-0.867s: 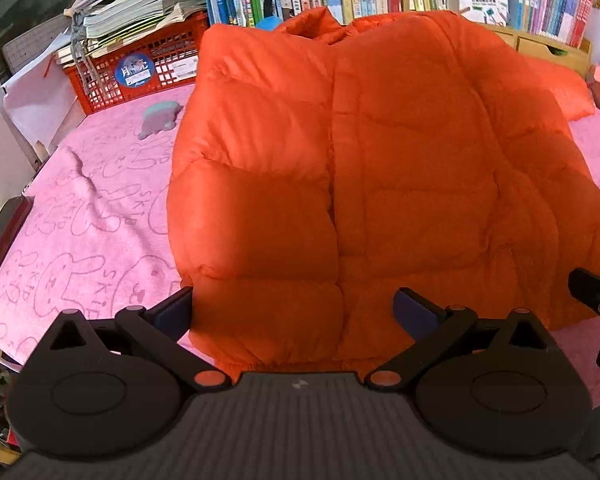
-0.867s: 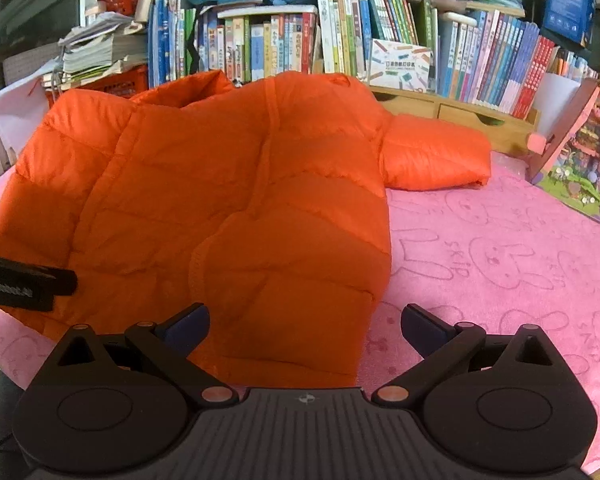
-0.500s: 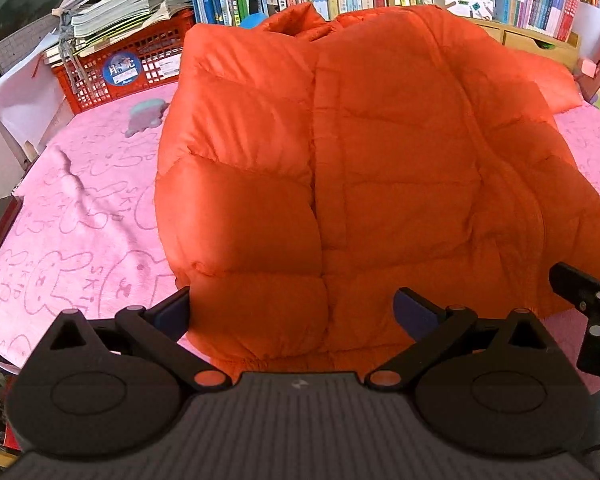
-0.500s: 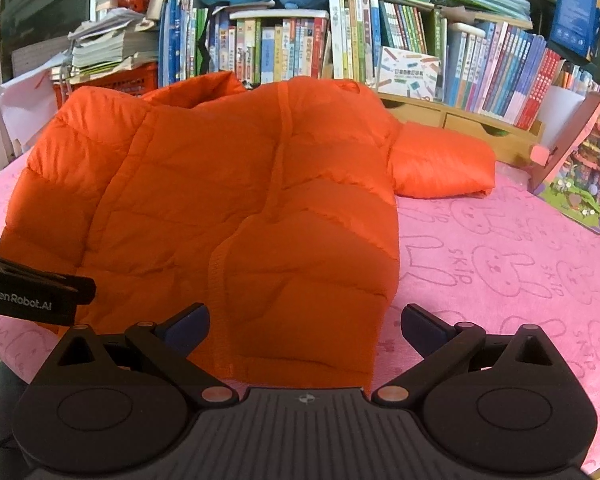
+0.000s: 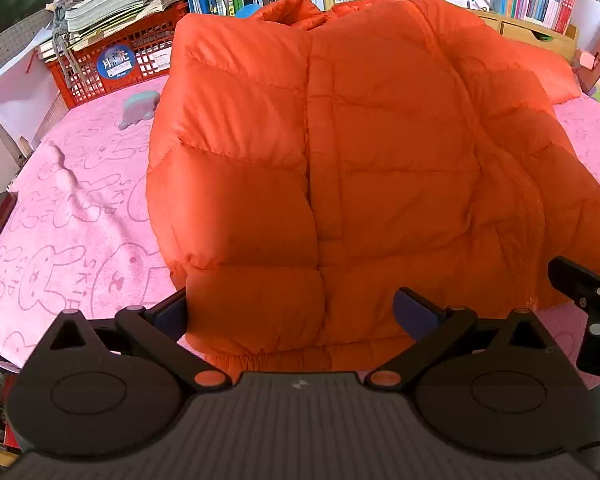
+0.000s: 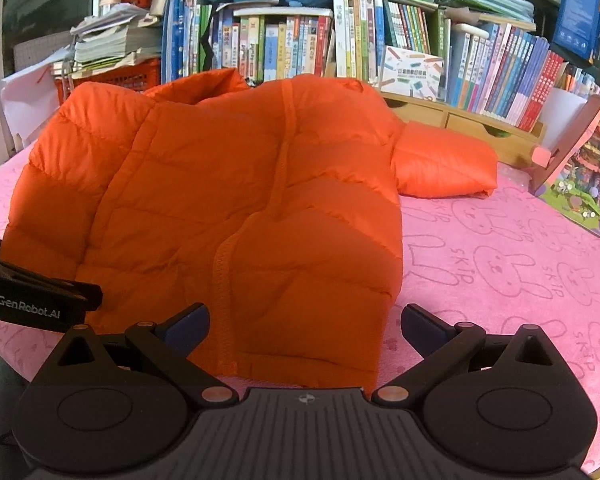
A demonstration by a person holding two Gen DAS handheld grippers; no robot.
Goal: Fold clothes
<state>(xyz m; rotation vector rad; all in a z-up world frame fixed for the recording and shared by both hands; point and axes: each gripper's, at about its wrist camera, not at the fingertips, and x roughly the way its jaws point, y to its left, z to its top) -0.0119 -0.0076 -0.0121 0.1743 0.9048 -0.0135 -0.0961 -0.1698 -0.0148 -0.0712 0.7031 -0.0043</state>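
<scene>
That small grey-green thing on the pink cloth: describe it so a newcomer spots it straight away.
Start at the pink bunny-print cloth and the orange puffer jacket lying on it. Left of the jacket's shoulder, before the red crate, sits a small toy, the only pale grey-green thing there.

Both my views bright, sharp. Fisheye bends the books (image 6: 380, 52) at edges; right view corners vignetted black. Soft shadow across near jacket (image 5: 340, 200); daylight glare top right, left view.
</scene>
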